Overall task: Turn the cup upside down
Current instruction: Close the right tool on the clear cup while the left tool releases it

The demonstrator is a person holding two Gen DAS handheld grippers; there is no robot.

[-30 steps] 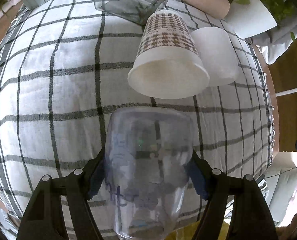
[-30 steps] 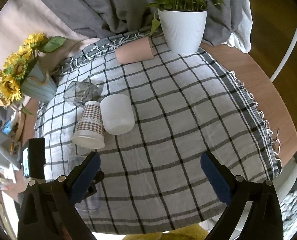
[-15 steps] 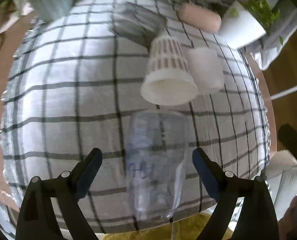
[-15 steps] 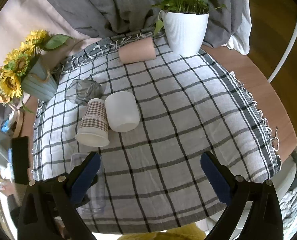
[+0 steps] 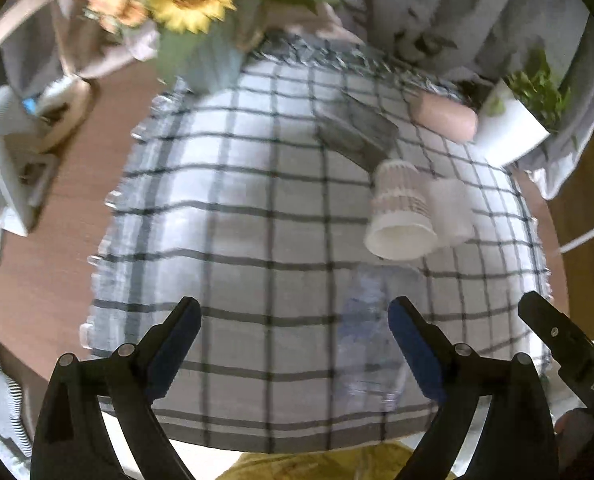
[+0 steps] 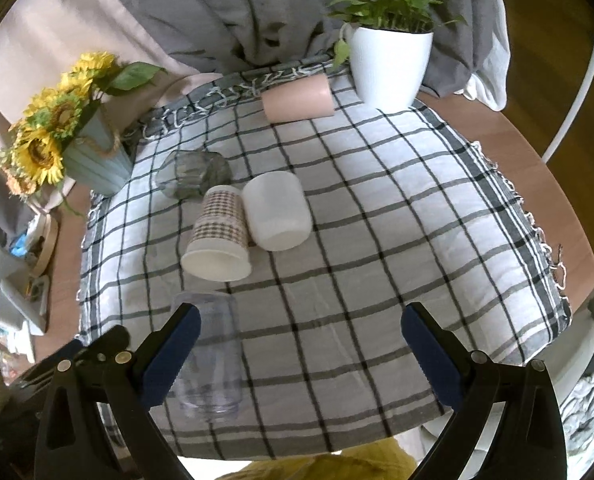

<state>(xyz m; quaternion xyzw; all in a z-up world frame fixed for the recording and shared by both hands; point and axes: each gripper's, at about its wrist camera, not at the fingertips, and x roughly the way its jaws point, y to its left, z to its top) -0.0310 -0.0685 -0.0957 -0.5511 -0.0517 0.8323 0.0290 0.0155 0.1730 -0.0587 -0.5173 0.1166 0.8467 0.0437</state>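
A clear plastic cup point(image 6: 211, 356) stands upside down on the checked cloth near the table's front left edge; it also shows in the blurred left wrist view point(image 5: 373, 336). My left gripper point(image 5: 295, 344) is open and empty, off to the left of the cup and apart from it. My right gripper point(image 6: 301, 354) is open and empty above the cloth, right of the cup; its left finger point(image 6: 169, 356) overlaps the cup in view.
A checked-pattern paper cup point(image 6: 217, 240) and a white cup point(image 6: 277, 210) stand upside down mid-cloth. A grey glass point(image 6: 193, 174) and a pink cup point(image 6: 297, 98) lie behind. A sunflower vase point(image 6: 93, 160) stands left, a white plant pot point(image 6: 391, 64) at the back.
My left gripper let go of the clear cup, opened wide and pulled back to the left. The cup stays upside down on the cloth. The right gripper barely moved.
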